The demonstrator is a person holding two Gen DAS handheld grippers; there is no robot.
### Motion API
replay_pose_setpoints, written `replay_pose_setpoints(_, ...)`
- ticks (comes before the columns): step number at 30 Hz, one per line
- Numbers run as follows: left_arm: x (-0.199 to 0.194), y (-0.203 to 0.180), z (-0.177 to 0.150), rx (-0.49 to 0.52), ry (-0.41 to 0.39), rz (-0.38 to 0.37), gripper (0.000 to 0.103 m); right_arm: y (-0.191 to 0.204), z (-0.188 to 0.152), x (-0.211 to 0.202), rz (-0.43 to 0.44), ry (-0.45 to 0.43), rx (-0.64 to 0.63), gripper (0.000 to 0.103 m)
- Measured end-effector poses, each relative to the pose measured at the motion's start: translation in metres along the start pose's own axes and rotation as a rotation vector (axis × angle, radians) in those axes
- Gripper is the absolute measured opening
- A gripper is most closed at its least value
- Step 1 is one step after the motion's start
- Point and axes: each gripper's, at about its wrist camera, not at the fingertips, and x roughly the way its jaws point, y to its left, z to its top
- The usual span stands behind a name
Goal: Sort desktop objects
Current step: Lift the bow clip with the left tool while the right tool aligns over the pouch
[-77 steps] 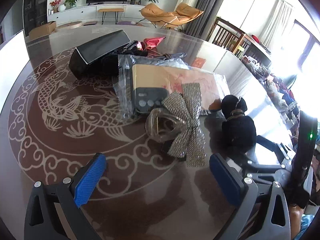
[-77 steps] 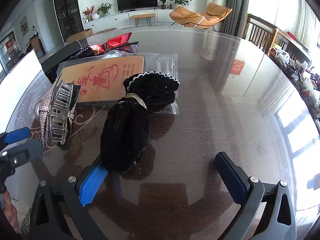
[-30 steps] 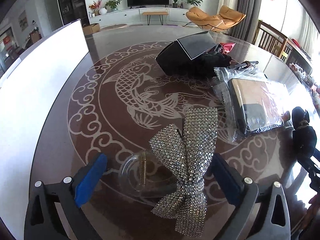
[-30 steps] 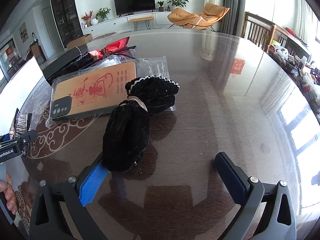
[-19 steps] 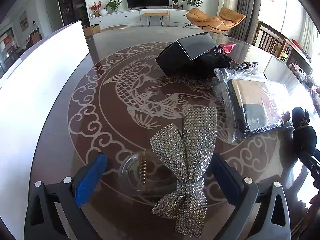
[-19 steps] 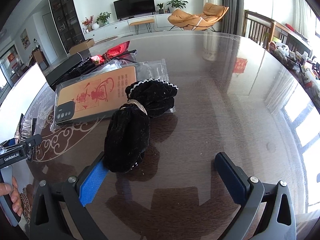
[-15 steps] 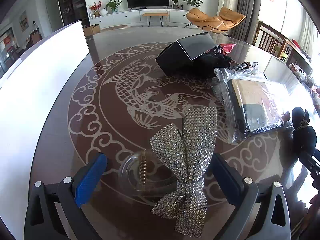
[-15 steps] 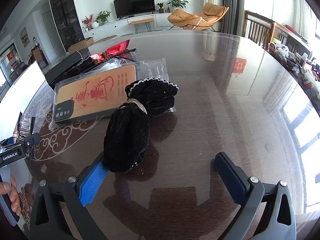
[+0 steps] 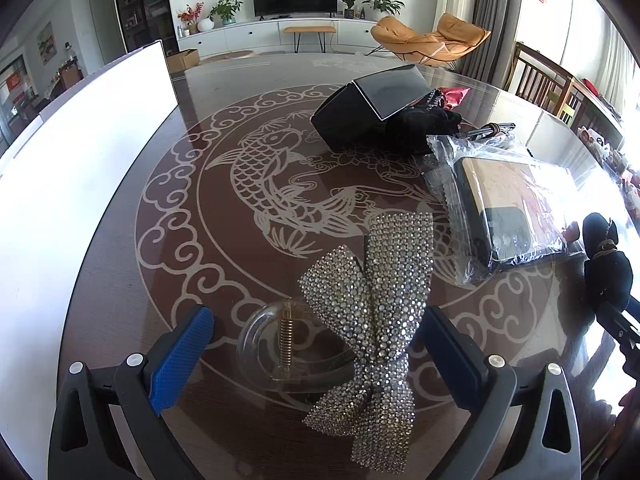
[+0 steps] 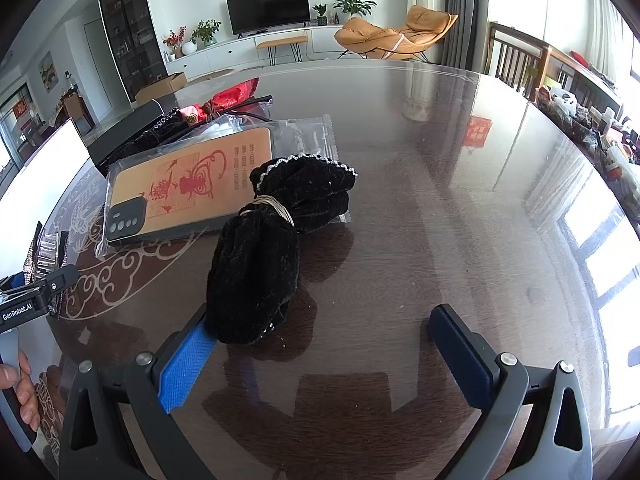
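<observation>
A rhinestone bow hair clip with a clear claw lies on the dark table between the fingers of my open left gripper; the right finger sits close to the bow. A black velvet pouch, tied with a cord, lies in front of my open right gripper, its lower end touching the left finger. A phone case in a clear bag lies beyond the pouch and shows in the left wrist view. The pouch also shows at the right edge of the left wrist view.
A black box with dark beaded items lies at the far side of the table. A red pouch lies behind the phone case. A white board stands along the table's left edge. Chairs stand at the right.
Since 2.6 s ago the left gripper has carried the bow clip leftward, away from the phone case and pouch. In the last second nothing has visibly moved.
</observation>
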Motion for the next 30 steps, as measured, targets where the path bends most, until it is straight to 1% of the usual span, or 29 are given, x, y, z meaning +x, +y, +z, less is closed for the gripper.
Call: replay_pose_setpoints(30, -0.0004, -0.0007, -0.0001, -0.001, -0.001, 0.002, 0.103, 0.0009, -0.0002, 0.0007, -0.013, 0.01, -0.014, 0.103)
